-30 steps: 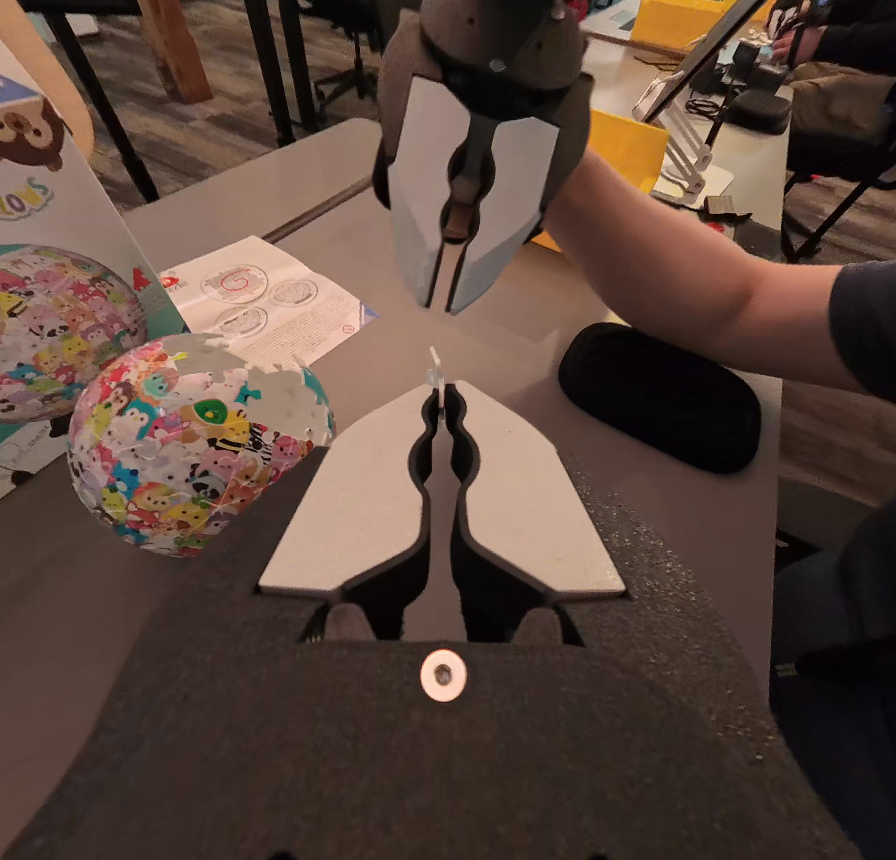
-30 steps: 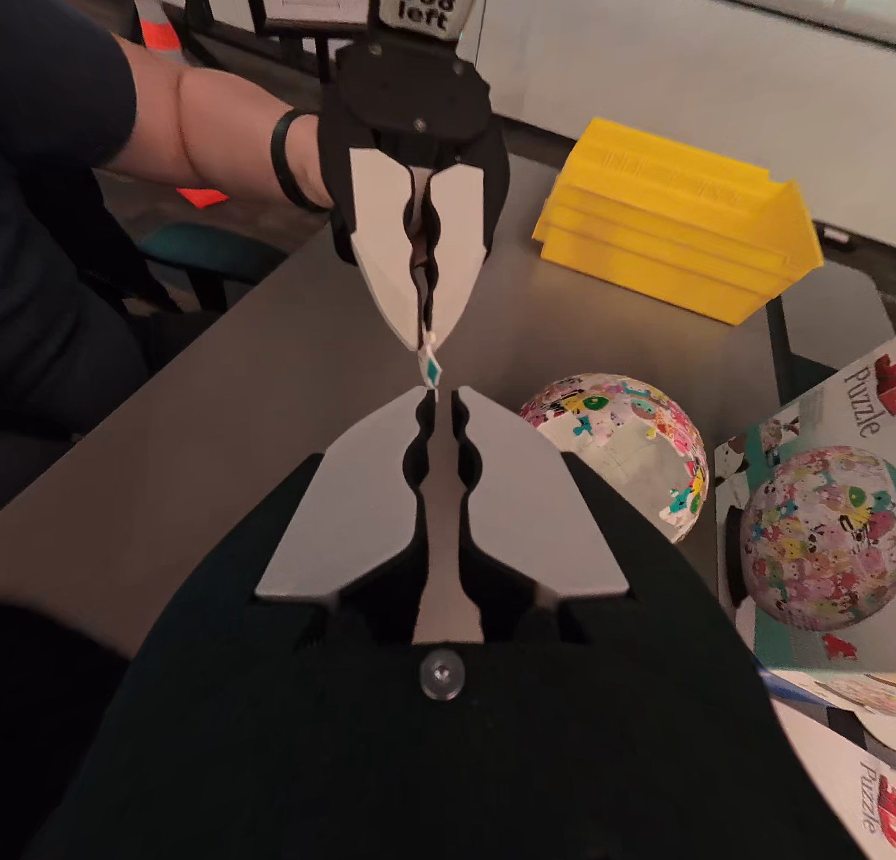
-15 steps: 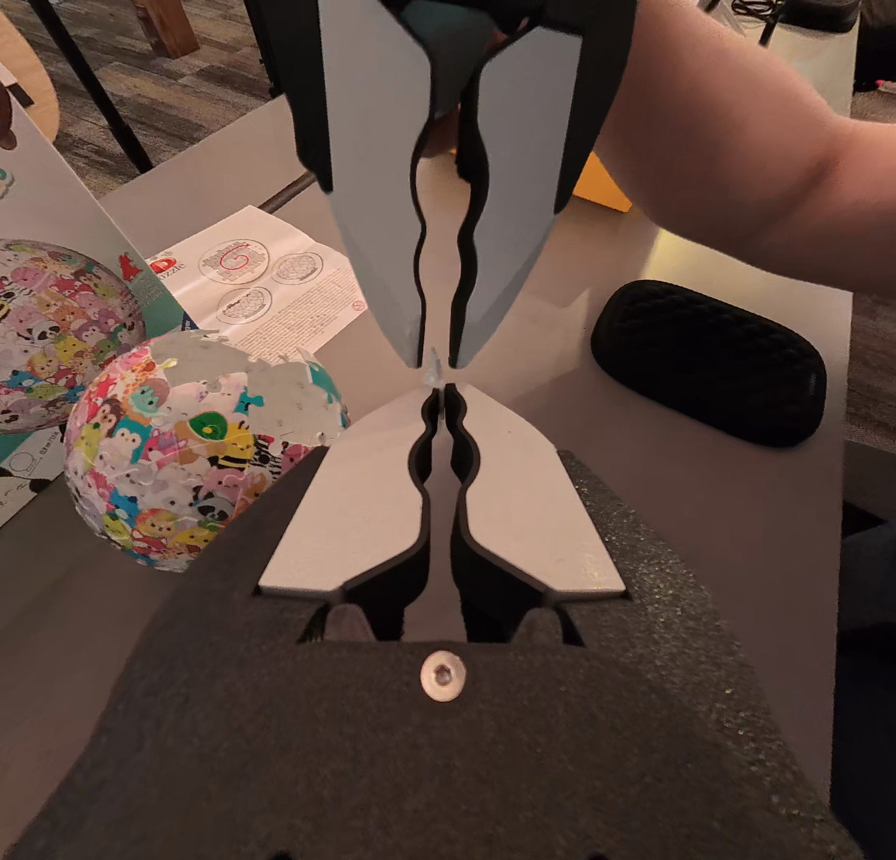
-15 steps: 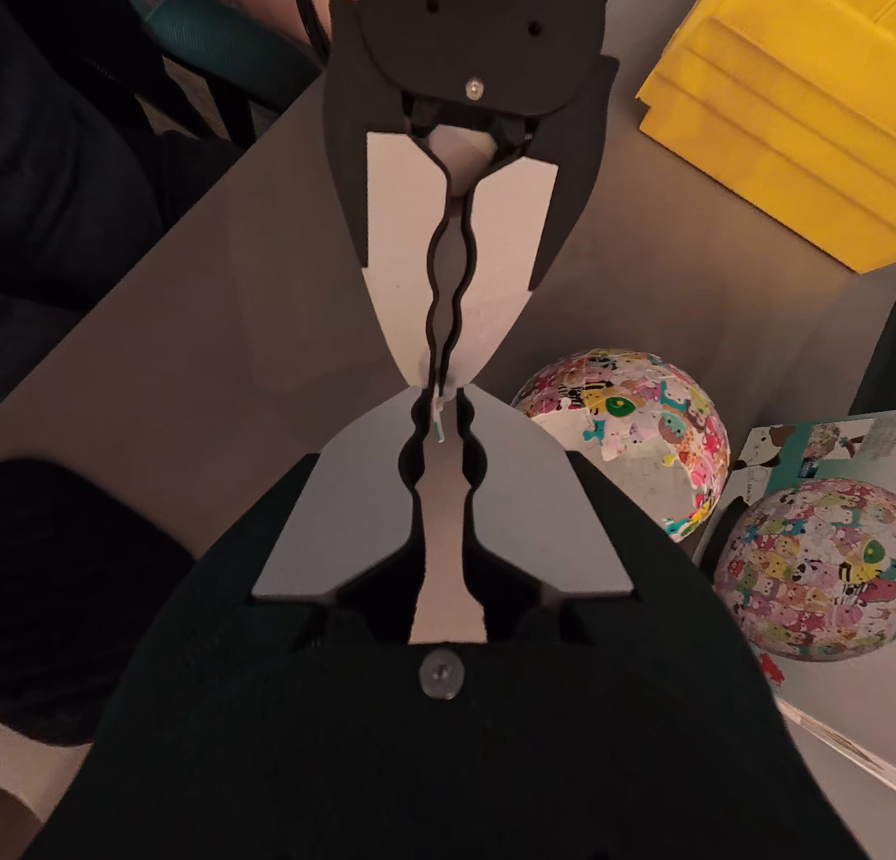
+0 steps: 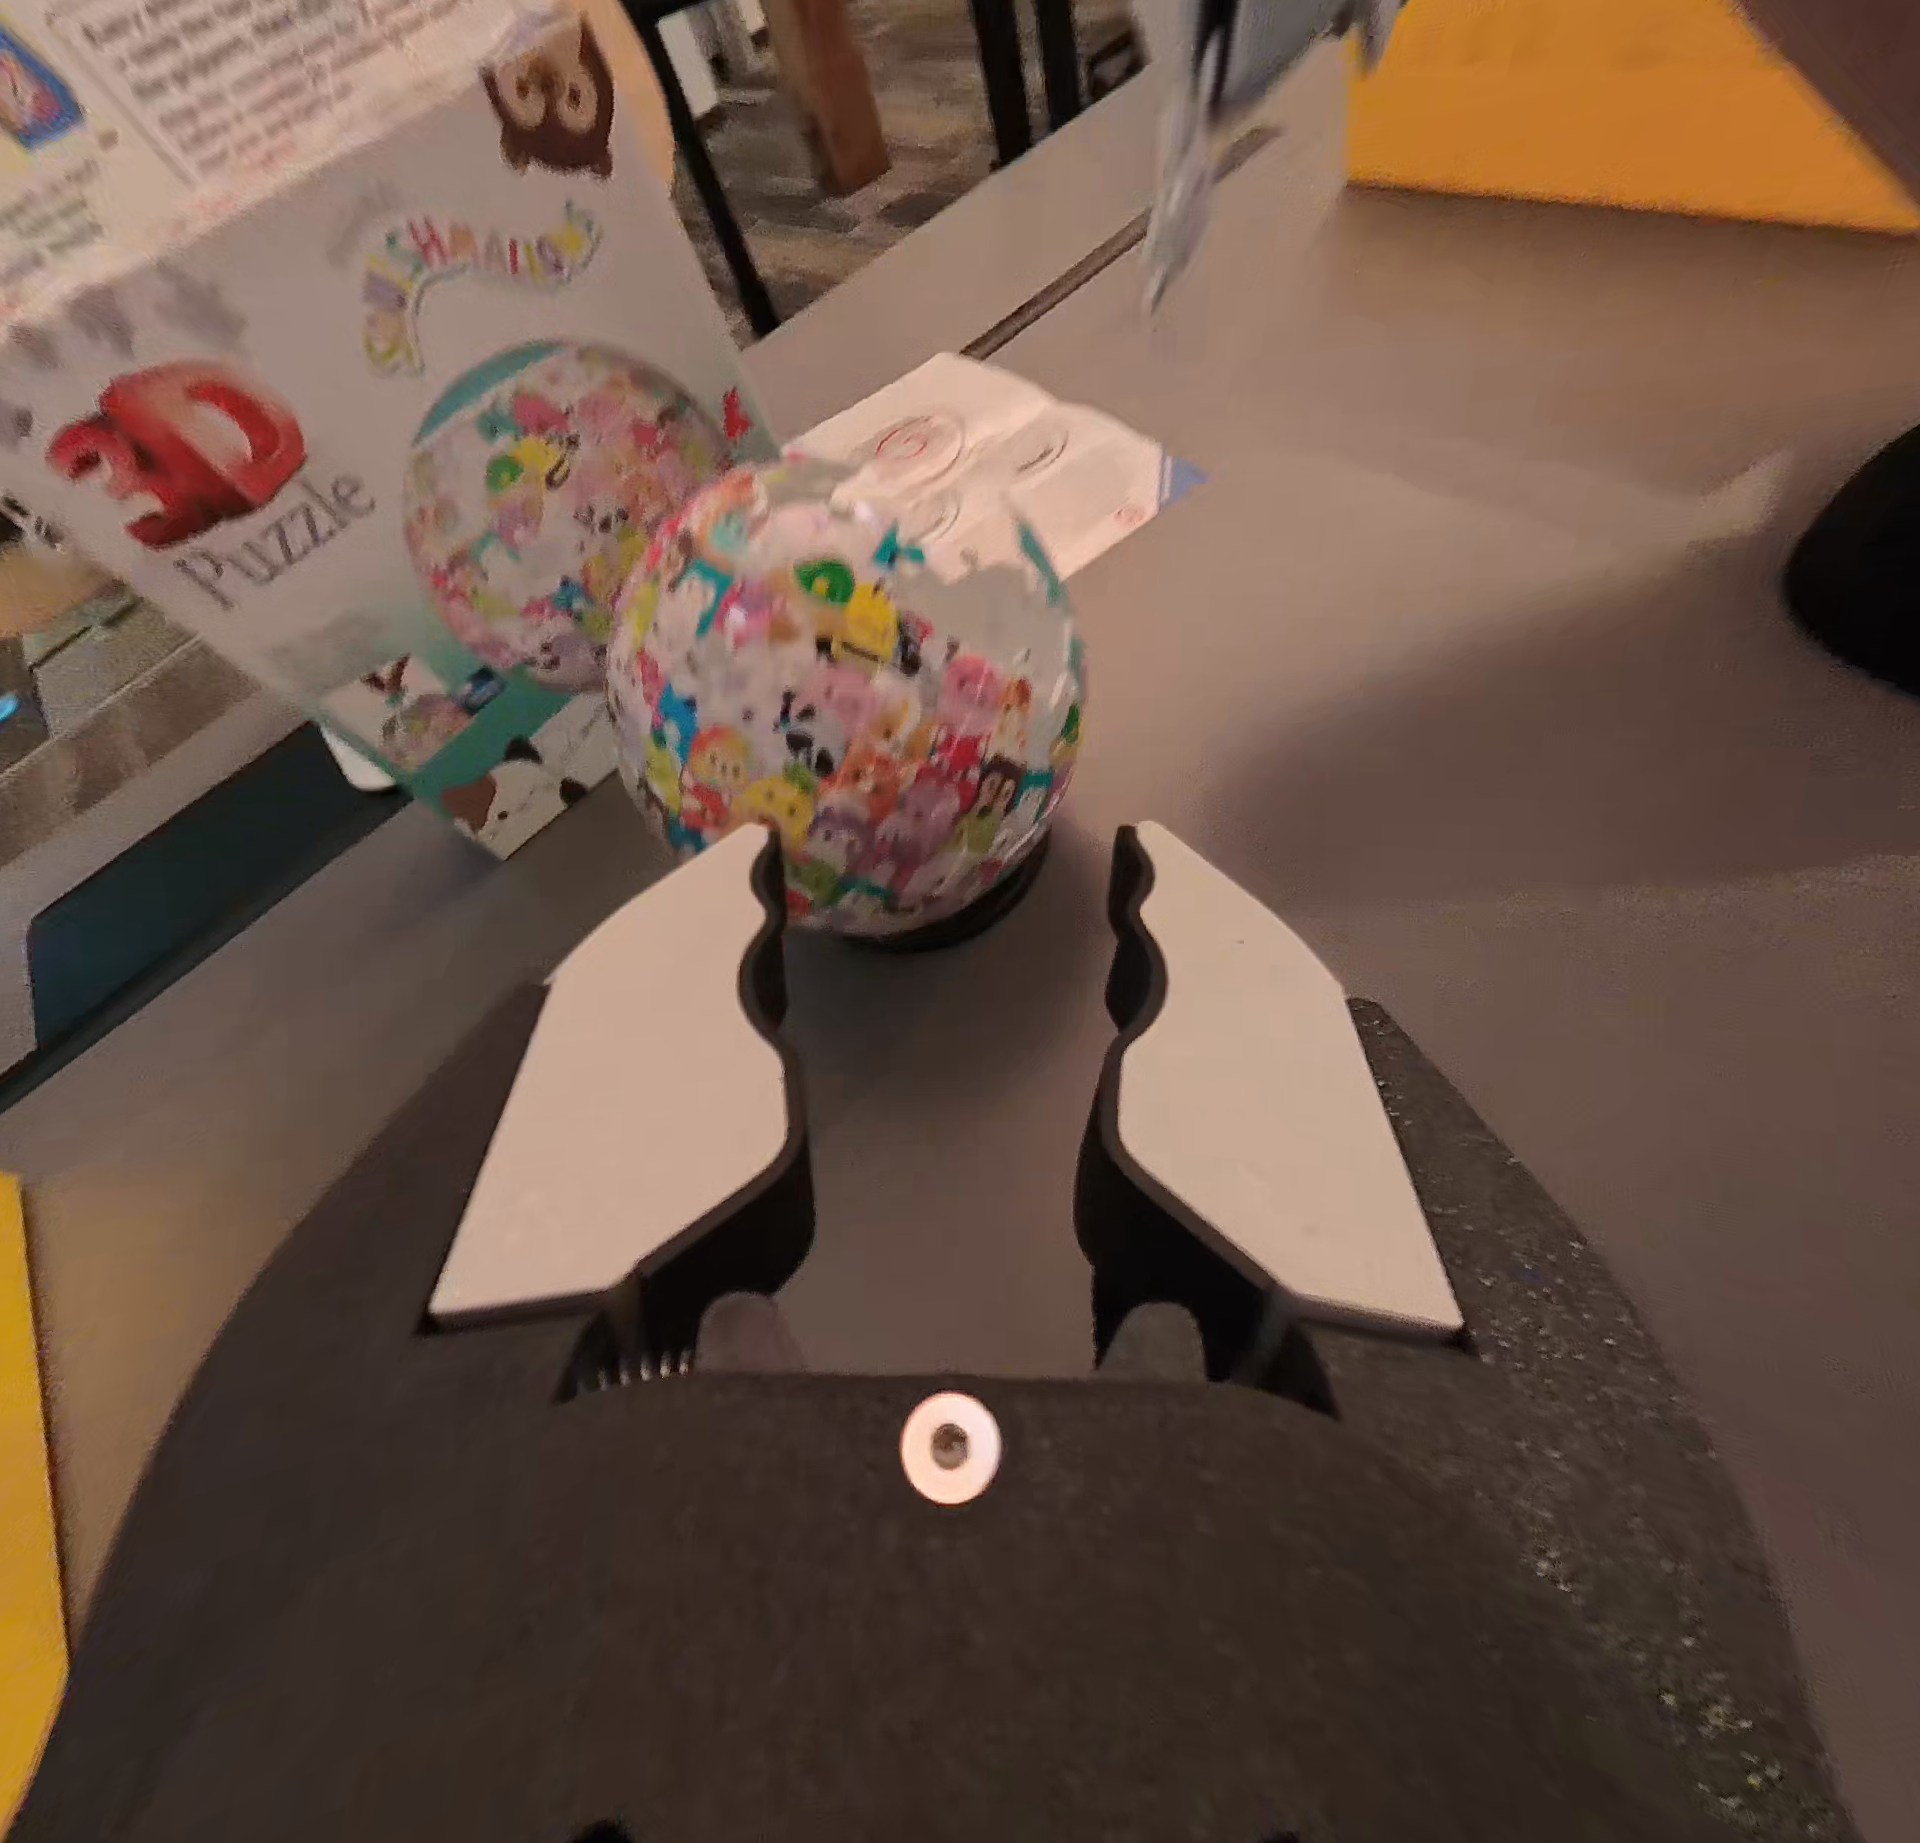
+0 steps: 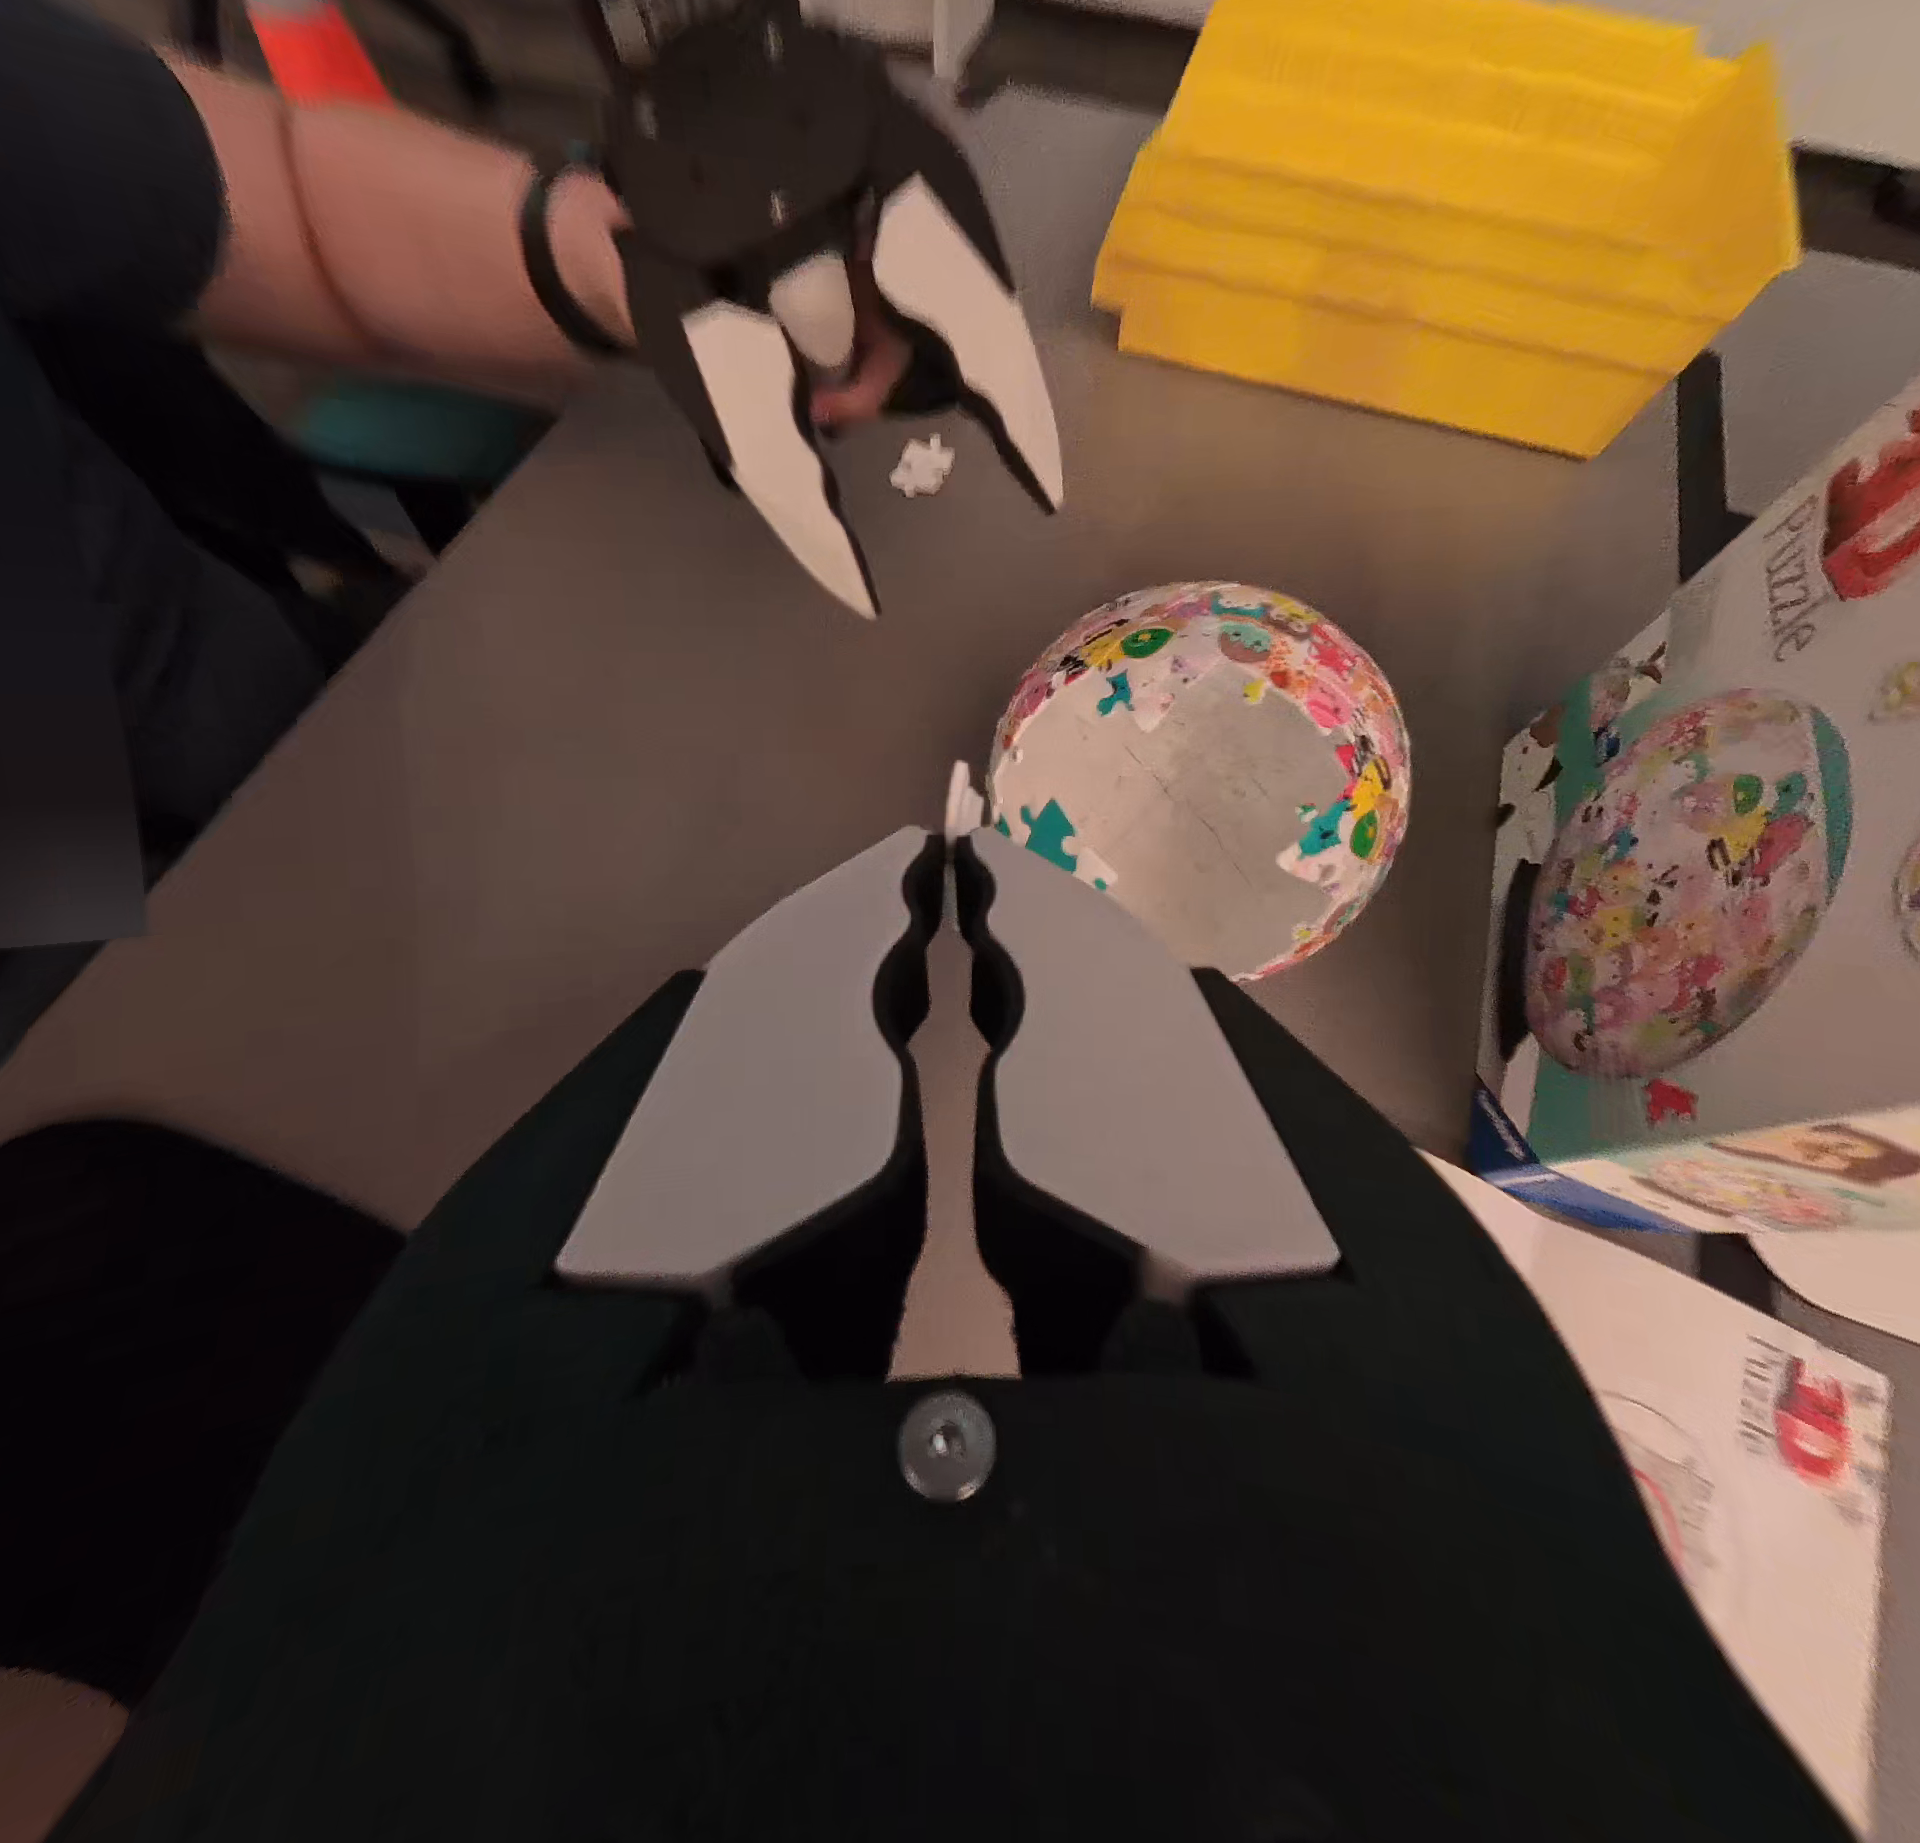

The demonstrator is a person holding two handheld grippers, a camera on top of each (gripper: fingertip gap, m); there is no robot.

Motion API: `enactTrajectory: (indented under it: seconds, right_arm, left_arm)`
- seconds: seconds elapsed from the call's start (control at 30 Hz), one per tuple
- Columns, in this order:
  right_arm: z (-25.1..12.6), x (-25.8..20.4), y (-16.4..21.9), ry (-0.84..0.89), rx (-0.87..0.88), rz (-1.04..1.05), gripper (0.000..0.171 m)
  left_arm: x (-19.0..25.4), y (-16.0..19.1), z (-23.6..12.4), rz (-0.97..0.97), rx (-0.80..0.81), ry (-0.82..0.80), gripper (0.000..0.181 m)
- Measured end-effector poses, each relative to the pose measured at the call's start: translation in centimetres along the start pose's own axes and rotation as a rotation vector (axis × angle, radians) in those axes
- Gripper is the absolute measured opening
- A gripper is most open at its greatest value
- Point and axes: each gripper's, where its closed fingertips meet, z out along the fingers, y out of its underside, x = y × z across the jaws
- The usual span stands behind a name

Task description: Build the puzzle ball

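Note:
The colourful puzzle ball sits on a dark ring on the grey table, just beyond my left gripper, which is open and empty. From the right wrist view the ball shows a large unfilled gap on its near side. My right gripper is shut on a small white puzzle piece, held edge-on just left of the ball. The open left gripper hovers farther back. A loose white piece lies on the table beneath it. The right gripper shows blurred at the top of the left wrist view.
The puzzle box stands left of the ball and also shows in the right wrist view. An instruction sheet lies behind the ball. Stacked yellow bins sit at the back. A black pad lies at the right. There is about 15 cm between the tips of the two grippers.
The puzzle piece passed from the left gripper to the right. The left gripper opened and swung towards the ball. The right gripper carried the piece beside the ball's gap.

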Motion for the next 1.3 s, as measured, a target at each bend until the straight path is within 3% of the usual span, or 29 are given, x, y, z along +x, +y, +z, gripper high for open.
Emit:
enactTrajectory:
  seconds: [0.07,0.23,0.43,0.63,0.93,1.3]
  right_arm:
    - [-0.8,0.0,0.1,-0.03,0.057,0.036,0.003]
    - [-0.1,0.6,0.8,-0.066,0.006,0.06,0.003]
    - [2.5,0.8,0.7,-0.158,-0.039,0.162,0.003]
    - [5.0,0.8,0.9,-0.168,-0.107,0.115,0.003]
    - [6.8,0.7,1.8,-0.209,-0.25,0.06,0.003]
    - [7.4,0.9,2.3,-0.223,-0.369,-0.001,0.003]
  left_arm:
    - [-0.4,1.1,1.0,-0.018,-0.005,-0.006,0.07]
    - [-1.6,1.1,3.5,0.024,0.049,-0.024,0.105]
    - [-1.5,1.4,4.6,0.138,0.08,-0.003,0.096]
    - [-2.0,1.1,5.1,0.167,0.105,0.034,0.086]
    - [-2.0,0.4,5.3,0.13,0.144,0.102,0.094]
    - [-2.0,-1.6,4.7,0.173,0.15,-0.117,0.114]
